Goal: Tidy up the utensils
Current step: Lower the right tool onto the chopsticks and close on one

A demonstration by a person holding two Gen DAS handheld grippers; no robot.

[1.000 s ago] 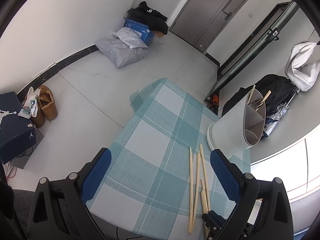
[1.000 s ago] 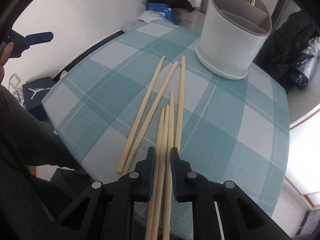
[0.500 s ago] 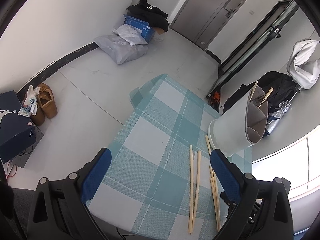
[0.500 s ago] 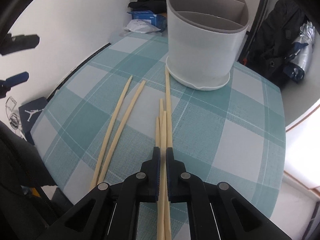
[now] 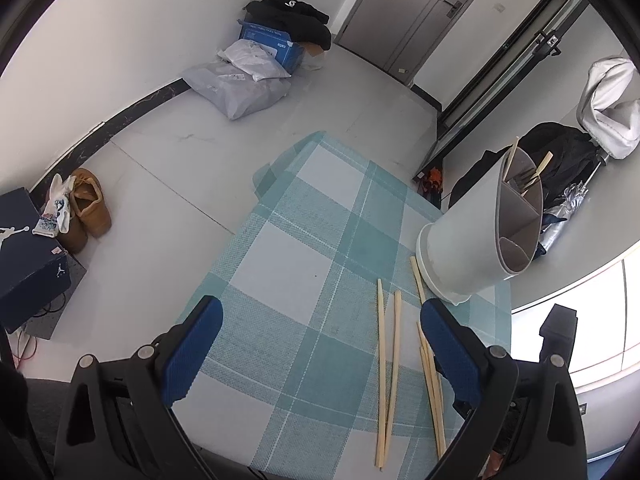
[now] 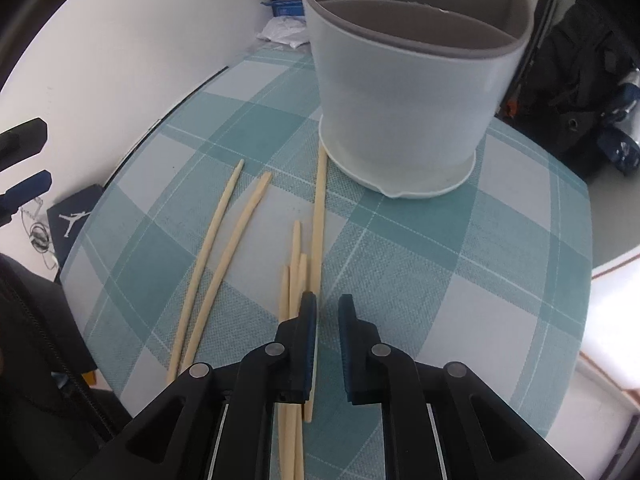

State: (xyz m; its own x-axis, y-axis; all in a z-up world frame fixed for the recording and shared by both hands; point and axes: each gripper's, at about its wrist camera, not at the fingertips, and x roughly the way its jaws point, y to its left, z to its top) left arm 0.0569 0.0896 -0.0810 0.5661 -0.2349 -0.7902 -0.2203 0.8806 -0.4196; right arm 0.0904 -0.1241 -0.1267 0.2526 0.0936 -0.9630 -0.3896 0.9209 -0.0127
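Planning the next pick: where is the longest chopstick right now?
In the right wrist view the longest chopstick lies on the checked tablecloth, its far tip beside the white utensil holder's base, its near end under the right gripper.

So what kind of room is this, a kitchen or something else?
Probably a lived-in apartment room, not clearly a kitchen: a small table with a teal checked cloth stands on a bare tiled floor, brown shoes and parcel bags lie by the wall, and a door is behind.
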